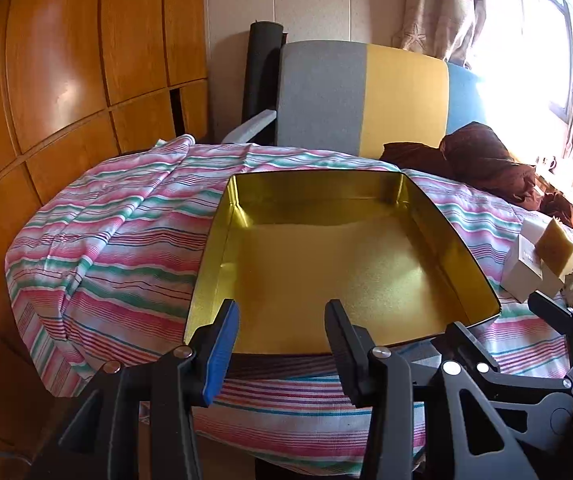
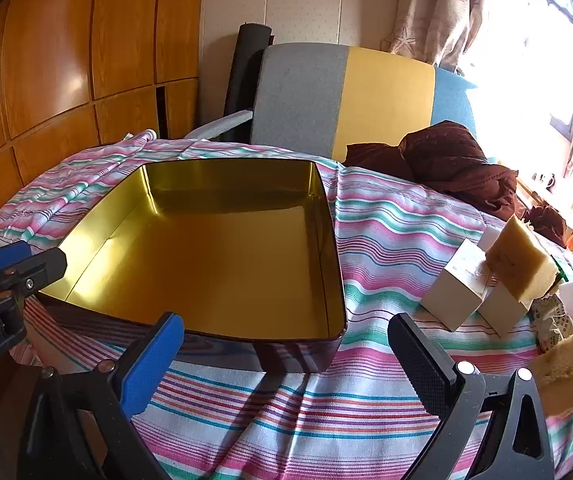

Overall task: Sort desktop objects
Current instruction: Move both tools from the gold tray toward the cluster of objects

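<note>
With both grippers, left point(image 1: 282, 344) and right point(image 2: 286, 360), gaping empty, the right-hand sponges point(image 2: 522, 260) look light and squashy, best pinched across their flat sides.

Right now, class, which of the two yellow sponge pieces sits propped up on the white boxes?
The farther sponge, leaning atop the white boxes; the nearer sponge sits lower, beside them.

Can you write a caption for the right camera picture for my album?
Open right tool faces an empty gold tin, with sponges waiting beside it.
</note>
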The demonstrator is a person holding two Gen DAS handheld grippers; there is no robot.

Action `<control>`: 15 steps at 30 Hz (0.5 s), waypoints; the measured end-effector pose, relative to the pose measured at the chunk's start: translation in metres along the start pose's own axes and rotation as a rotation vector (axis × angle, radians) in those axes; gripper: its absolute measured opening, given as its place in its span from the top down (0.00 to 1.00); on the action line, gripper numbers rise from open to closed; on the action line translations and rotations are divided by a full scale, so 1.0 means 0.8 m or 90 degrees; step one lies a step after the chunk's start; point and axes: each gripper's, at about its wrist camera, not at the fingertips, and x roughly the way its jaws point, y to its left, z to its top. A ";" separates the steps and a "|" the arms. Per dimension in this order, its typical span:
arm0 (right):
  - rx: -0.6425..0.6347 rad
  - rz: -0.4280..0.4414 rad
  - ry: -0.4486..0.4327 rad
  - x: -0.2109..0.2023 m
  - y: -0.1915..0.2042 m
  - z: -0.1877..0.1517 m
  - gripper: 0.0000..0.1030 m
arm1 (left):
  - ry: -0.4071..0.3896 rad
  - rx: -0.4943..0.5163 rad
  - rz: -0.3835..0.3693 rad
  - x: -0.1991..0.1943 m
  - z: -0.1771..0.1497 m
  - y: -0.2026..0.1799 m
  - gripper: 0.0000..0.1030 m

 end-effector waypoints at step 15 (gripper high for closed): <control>0.027 -0.001 -0.017 -0.007 -0.025 -0.009 0.00 | 0.038 0.005 -0.047 0.017 -0.014 -0.007 0.55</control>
